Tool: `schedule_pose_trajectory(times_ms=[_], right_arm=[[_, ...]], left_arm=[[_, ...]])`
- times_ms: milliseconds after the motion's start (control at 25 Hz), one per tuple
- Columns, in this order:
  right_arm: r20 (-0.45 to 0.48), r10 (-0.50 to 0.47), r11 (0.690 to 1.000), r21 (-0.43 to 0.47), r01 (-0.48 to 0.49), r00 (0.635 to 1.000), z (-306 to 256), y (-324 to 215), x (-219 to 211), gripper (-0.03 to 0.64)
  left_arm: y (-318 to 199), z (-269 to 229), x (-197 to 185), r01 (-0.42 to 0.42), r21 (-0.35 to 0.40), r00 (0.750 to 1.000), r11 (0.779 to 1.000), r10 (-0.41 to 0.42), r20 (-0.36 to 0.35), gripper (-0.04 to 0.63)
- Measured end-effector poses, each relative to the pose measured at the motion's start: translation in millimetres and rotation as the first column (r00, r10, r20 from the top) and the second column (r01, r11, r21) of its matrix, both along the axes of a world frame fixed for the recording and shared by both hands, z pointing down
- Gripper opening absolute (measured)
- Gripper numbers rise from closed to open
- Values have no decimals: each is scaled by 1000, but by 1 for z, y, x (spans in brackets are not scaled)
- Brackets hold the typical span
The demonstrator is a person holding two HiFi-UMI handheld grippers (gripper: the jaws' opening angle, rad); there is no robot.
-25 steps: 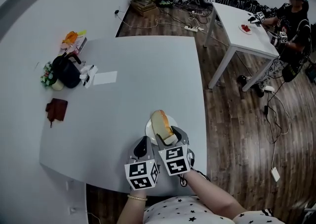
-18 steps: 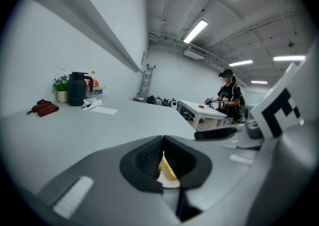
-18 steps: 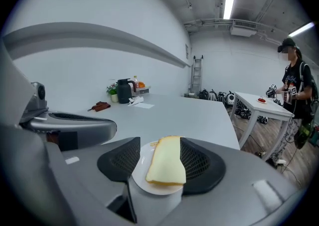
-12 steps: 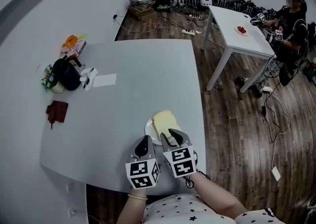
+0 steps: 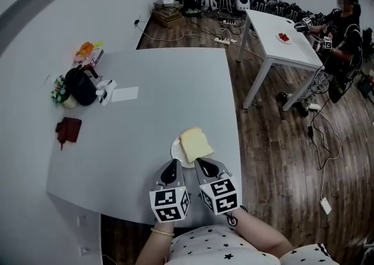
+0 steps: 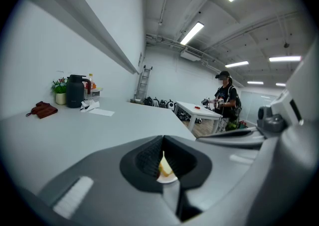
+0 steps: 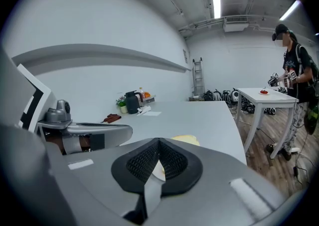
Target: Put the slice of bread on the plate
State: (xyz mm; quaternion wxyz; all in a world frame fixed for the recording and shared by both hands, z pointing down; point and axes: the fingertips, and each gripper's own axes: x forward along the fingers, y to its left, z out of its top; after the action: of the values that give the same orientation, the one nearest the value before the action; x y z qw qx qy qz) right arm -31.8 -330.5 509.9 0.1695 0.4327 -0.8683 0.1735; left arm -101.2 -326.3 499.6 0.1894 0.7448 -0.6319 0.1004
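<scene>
Head view: we note a small round white plate (image 5: 175, 152) on the grey table (image 5: 146, 100), just ahead of both grippers. It carries the pale yellow square slice of bread (image 5: 194, 143), which lies flat and overhangs the rim on the right gripper's side. The left gripper (image 5: 170, 168) and the right gripper (image 5: 205, 168) sit side by side, short of the bread.

Left gripper view: the jaws are pressed together and empty. Slivers of bread (image 6: 163, 166) and plate (image 6: 169, 179) show beyond them.

Right gripper view: the jaws are pressed together and grip nothing. The bread (image 7: 185, 140) lies just ahead.
</scene>
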Motion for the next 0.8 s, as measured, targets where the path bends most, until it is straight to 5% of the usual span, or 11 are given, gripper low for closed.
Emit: schedule_pose_trajectory(times_ms=[800], right_arm=[[-16, -10, 1000, 24, 10, 1000, -9, 11, 1, -2]], left_arm=[[12, -5, 0, 11, 9, 1000, 1000, -11, 9, 8]])
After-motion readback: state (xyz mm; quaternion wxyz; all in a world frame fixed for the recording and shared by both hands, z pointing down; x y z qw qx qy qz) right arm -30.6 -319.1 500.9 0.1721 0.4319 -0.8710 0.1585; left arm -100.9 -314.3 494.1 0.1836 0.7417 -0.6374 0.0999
